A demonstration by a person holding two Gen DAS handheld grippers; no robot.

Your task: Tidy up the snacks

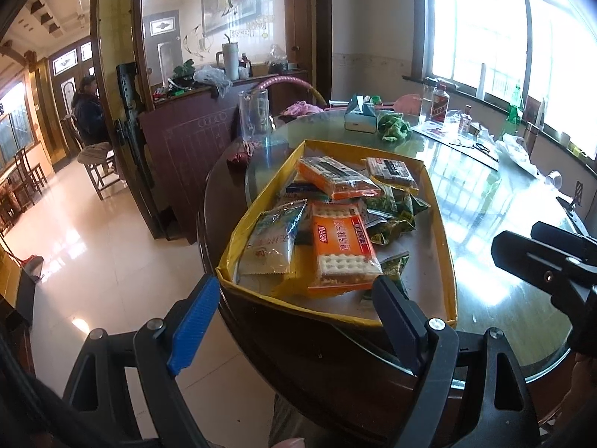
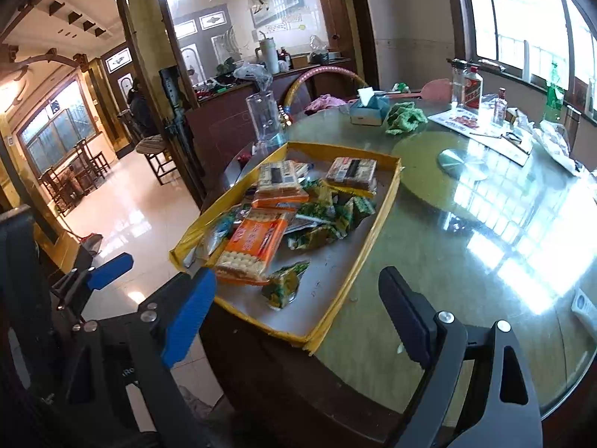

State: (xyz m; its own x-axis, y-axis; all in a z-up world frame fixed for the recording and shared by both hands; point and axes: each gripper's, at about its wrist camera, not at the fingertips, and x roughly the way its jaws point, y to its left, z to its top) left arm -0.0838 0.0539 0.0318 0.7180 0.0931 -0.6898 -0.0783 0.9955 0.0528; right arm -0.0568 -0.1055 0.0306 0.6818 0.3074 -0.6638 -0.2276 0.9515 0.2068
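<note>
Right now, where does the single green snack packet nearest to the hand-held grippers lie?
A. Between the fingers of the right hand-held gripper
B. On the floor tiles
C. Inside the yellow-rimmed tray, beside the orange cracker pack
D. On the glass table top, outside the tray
C: the green snack packet lies on the grey bottom of the yellow-rimmed tray, next to the orange cracker pack; both hand-held grippers are open and empty.

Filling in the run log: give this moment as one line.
left gripper: open, empty | right gripper: open, empty | snacks: heaped in yellow tray | phase: before first grasp
</note>
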